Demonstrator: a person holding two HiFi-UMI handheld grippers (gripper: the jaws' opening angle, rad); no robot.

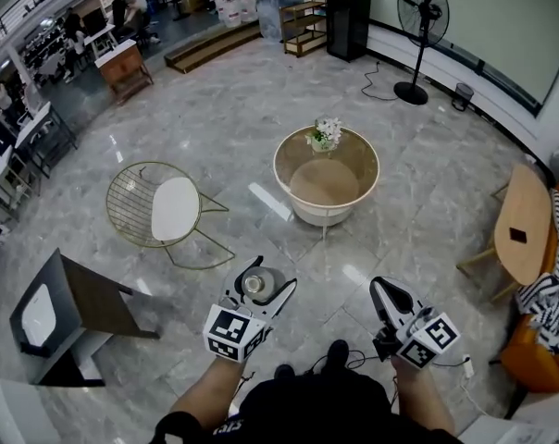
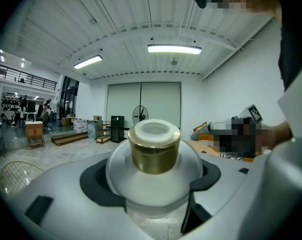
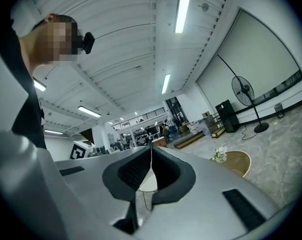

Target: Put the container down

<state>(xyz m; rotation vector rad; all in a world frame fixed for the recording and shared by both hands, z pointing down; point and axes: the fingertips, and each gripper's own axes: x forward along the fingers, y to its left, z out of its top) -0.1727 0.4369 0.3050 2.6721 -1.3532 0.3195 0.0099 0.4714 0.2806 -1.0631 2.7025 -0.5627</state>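
My left gripper (image 1: 261,287) is shut on the container (image 1: 255,284), a clear rounded jar with a gold neck and a white cap. In the left gripper view the container (image 2: 153,156) fills the space between the jaws and stands upright. My right gripper (image 1: 388,296) is held beside it at the right, shut with nothing in it; in the right gripper view its jaws meet tip to tip (image 3: 151,149). Both grippers are held above the floor, in front of the person.
A round table (image 1: 327,178) with a small flower pot (image 1: 325,134) stands ahead. A wire chair (image 1: 168,211) is to the left, a dark side table (image 1: 71,313) at the near left, an oval wooden table (image 1: 522,222) and orange sofa to the right. A fan (image 1: 422,26) stands at the back.
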